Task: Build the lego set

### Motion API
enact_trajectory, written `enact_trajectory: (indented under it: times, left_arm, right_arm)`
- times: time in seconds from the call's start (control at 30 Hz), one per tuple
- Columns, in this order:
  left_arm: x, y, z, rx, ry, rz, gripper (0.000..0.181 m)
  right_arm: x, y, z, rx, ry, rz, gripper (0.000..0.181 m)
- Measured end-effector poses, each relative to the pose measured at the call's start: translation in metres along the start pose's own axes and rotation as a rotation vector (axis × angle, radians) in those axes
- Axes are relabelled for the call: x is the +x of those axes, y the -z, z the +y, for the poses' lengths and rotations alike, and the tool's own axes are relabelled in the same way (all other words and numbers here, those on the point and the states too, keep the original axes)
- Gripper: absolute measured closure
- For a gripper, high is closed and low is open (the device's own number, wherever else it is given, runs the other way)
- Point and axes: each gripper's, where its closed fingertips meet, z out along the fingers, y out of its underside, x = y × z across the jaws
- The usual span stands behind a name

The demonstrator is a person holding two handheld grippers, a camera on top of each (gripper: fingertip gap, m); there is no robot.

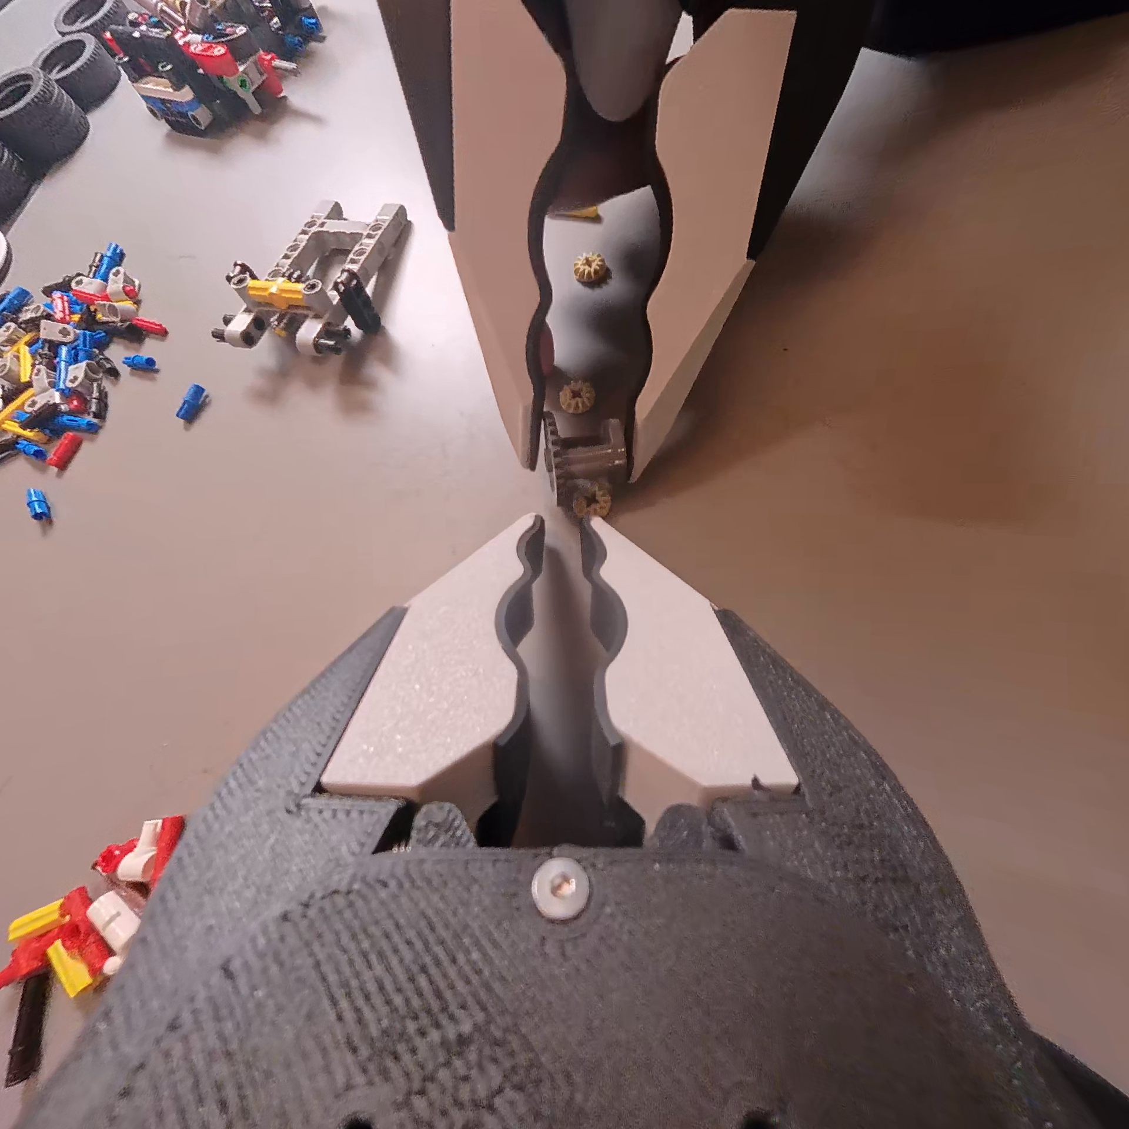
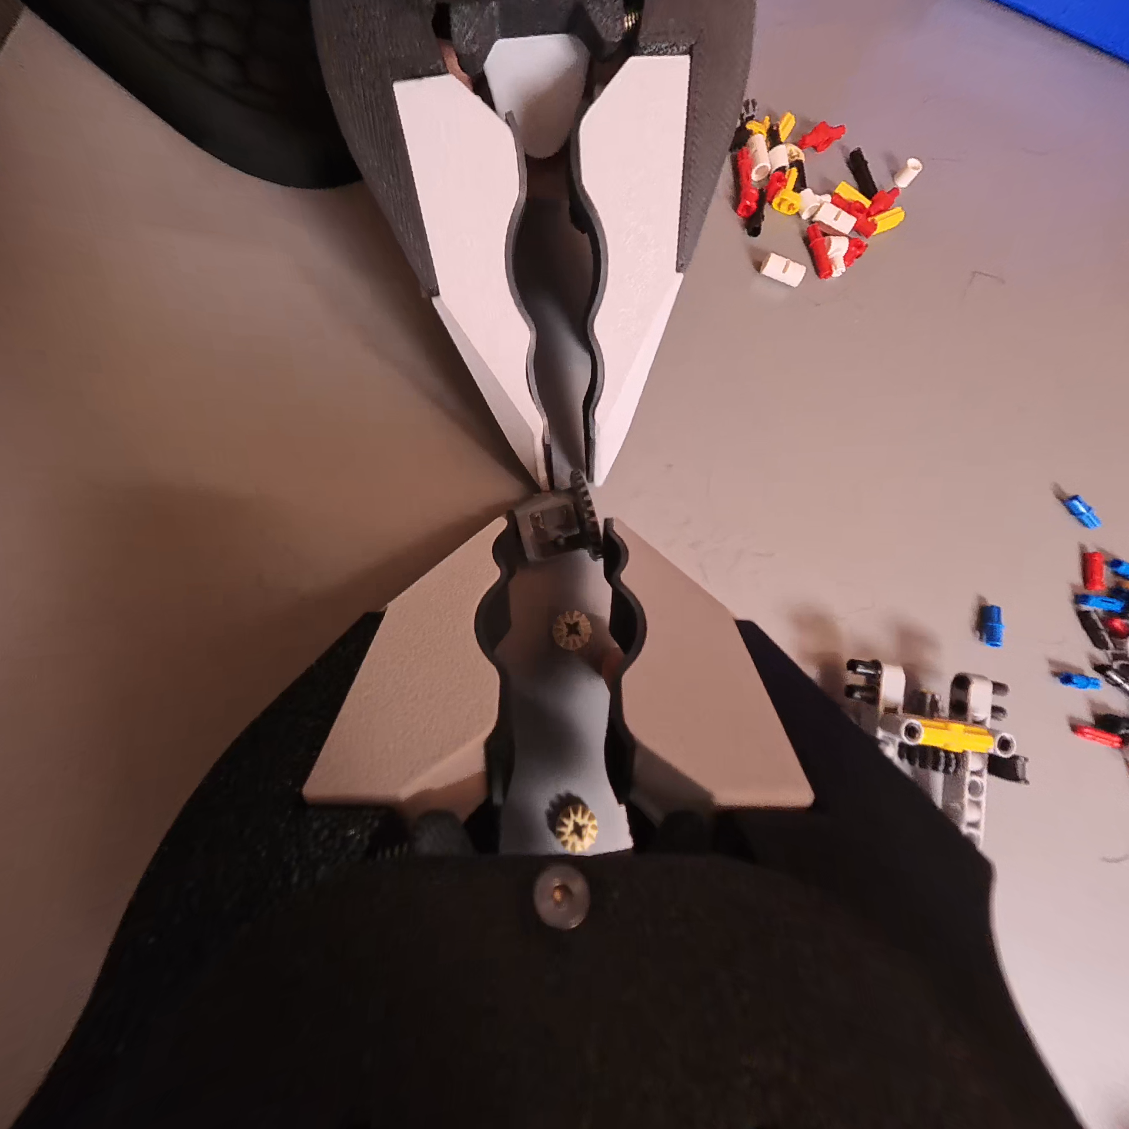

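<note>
Clamped in right gripper: grey gear housing with dark gear, held over table. Narrowed almost shut on left gripper, small tan gear at tips; can't tell if pinched. Hold housing steady, square tan gear to opening, press slowly. Spare tan gears lying underneath.

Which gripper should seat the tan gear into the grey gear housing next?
Left, probably. The left gripper pinches the small tan gear right at the housing, which the right gripper steadies.
</note>
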Motion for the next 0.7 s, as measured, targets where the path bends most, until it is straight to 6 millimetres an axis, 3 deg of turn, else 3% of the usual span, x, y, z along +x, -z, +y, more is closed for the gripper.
enact_trajectory:
  times: [0.4, 0.63, 0.7]
  left_arm:
    - [0.008, -0.006, -0.005, -0.007, 0.073, 0.079, 0.168]
    - [0.008, -0.01, -0.009, -0.016, 0.07, 0.054, 0.172]
    - [0.007, -0.007, -0.019, 0.046, 0.098, 0.062, 0.172]
  right_arm:
    - [0.007, 0.035, 0.001, 0.098, -0.133, 0.076, 0.155]
    - [-0.002, 0.043, 0.001, 0.22, -0.277, 0.056, 0.155]
    - [0.0, 0.046, -0.002, 0.263, -0.305, 0.046, 0.155]
